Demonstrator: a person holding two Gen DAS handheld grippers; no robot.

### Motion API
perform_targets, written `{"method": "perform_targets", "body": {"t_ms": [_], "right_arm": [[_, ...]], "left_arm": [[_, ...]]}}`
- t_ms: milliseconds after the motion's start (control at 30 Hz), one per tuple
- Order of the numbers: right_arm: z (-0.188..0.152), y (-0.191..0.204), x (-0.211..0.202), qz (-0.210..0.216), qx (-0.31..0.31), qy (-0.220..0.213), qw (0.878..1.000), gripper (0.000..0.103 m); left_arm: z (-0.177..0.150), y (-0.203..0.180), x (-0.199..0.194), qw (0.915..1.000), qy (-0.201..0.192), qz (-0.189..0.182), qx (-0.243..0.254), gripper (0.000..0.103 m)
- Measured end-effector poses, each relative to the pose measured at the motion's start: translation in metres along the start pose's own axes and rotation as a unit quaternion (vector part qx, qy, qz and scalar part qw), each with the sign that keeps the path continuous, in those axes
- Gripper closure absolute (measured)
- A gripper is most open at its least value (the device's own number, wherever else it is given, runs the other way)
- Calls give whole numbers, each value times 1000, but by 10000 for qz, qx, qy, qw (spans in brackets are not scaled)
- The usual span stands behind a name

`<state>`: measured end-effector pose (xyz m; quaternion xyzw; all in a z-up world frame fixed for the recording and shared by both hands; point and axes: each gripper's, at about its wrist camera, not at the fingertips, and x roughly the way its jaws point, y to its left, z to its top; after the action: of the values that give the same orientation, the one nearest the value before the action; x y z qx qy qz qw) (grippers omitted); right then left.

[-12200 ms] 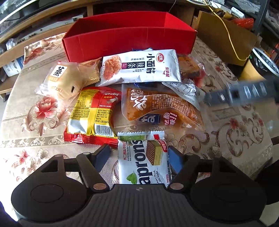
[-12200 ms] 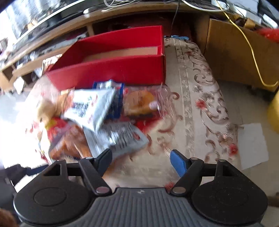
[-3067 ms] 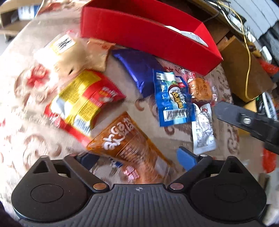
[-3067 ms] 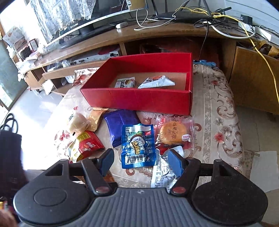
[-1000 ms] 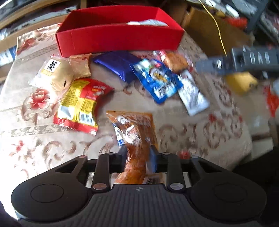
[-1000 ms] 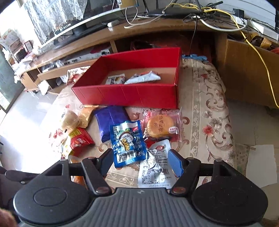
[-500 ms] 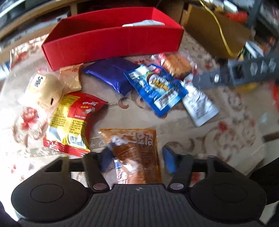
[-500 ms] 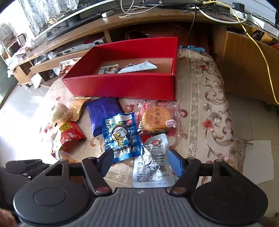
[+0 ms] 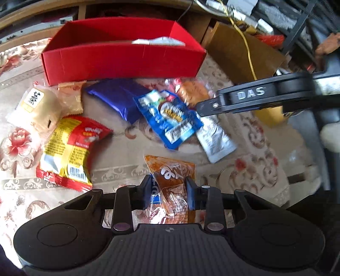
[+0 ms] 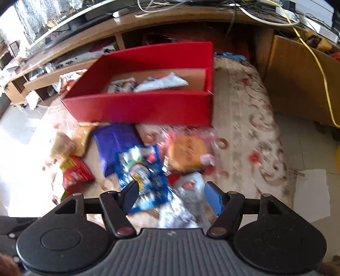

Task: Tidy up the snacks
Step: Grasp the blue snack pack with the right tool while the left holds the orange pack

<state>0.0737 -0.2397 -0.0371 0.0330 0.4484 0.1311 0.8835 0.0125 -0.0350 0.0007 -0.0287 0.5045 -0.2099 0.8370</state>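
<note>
My left gripper is shut on an orange-brown snack pouch at the table's near edge. The red box stands at the back; in the right wrist view the box holds two white packets. In front of it lie a purple pack, a blue pack, a clear-wrapped round cake, a silver pouch, a red-yellow pack and a beige bun pack. My right gripper is open above the blue pack and silver pouch.
The table has a floral cloth. A brown cardboard box with a yellow cable stands right of the table. A wooden shelf with wires runs behind. White paper lies on the floor at right.
My left gripper has closed on the orange-brown pouch, after opening briefly half a second ago. My right gripper has moved forward and lower over the blue and silver packs.
</note>
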Motion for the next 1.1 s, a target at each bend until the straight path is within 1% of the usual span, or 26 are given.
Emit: {"method": "perform_targets", "body": {"t_ms": [100, 267, 367, 467, 533, 600, 700, 733, 800, 867, 933, 967, 1000, 1067, 1100], "right_arm": [[9, 12, 8, 156, -143, 15, 9998, 38], [19, 30, 39, 300, -367, 370, 9982, 38], [20, 37, 57, 204, -513, 563, 9969, 38], [21, 42, 67, 180, -622, 603, 9961, 36], [20, 47, 71, 88, -776, 583, 9952, 32], [18, 52, 72, 20, -927, 586, 9940, 32], [19, 46, 65, 147, -707, 676, 9951, 34], [20, 44, 63, 187, -690, 627, 9955, 34], [21, 44, 65, 18, -724, 593, 9956, 34], [20, 46, 71, 18, -785, 645, 9948, 29], [19, 51, 74, -5, -902, 634, 9939, 21], [19, 51, 75, 11, -889, 629, 9941, 20], [19, 51, 74, -3, -860, 621, 9944, 20], [18, 52, 73, -77, -845, 593, 9946, 28], [16, 53, 70, -151, -940, 562, 9939, 32]], "left_arm": [[0, 5, -5, 9998, -35, -139, -99, 64], [-2, 12, -5, 9994, 42, -268, -207, 64], [-3, 18, -4, 9990, 74, -317, -299, 63], [-4, 23, -2, 9985, 114, -345, -409, 63], [-4, 26, -1, 9983, 132, -346, -452, 63], [-4, 26, 0, 9983, 144, -327, -460, 62], [-5, 29, 0, 9980, 162, -328, -518, 62], [-5, 30, -1, 9979, 165, -329, -534, 61], [-4, 31, 1, 9977, 181, -322, -561, 61], [-4, 30, 2, 9976, 199, -319, -586, 61], [-5, 30, 2, 9976, 206, -334, -566, 61], [-5, 30, 3, 9976, 214, -324, -570, 61], [-5, 31, 4, 9975, 223, -306, -589, 63], [-5, 33, 5, 9974, 232, -302, -616, 63], [-5, 32, 6, 9974, 238, -302, -609, 62]]}}
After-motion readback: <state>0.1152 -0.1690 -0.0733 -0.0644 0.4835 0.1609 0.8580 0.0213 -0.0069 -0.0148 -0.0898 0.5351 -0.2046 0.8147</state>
